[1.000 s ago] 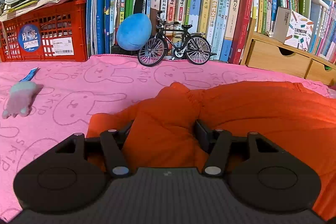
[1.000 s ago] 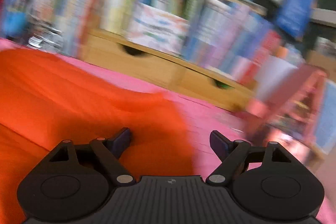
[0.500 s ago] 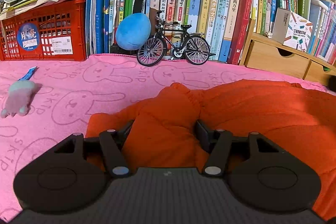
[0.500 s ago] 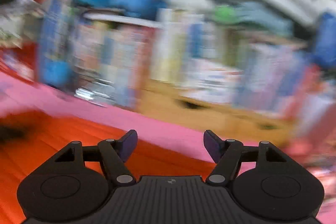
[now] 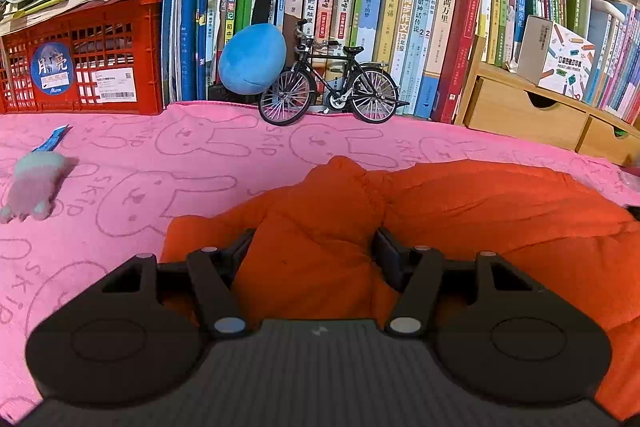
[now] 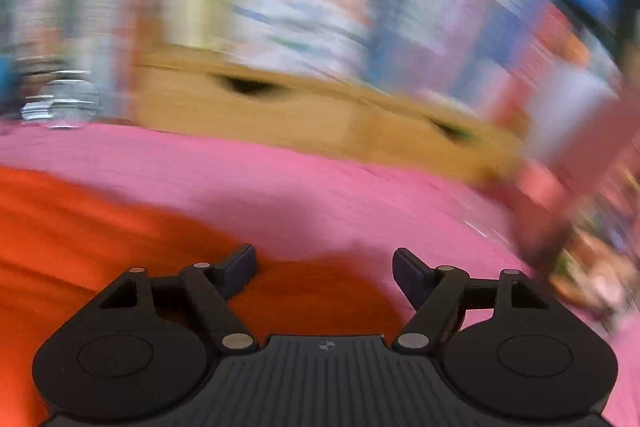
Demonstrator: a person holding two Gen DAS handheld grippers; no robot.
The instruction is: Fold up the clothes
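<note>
Left gripper [image 5: 314,247] is pinching a bunched fold of the orange garment [image 5: 460,211] on the pink cloth [image 5: 168,163].
Garment is stretching sideways along the bookshelf [image 5: 400,7]; right gripper [image 6: 324,267] is hovering spread wide over its edge.

- One orange garment [image 5: 460,211]
- One pink cloth [image 5: 160,163] with rabbit drawings
- One red crate [image 5: 80,67]
- One model bicycle [image 5: 332,87]
- One blue plush ball [image 5: 252,59]
- One small grey plush toy [image 5: 30,187]
- Two wooden drawers [image 5: 528,115]
- Two tools: left tool [image 5: 312,251], right tool [image 6: 324,267]
</note>
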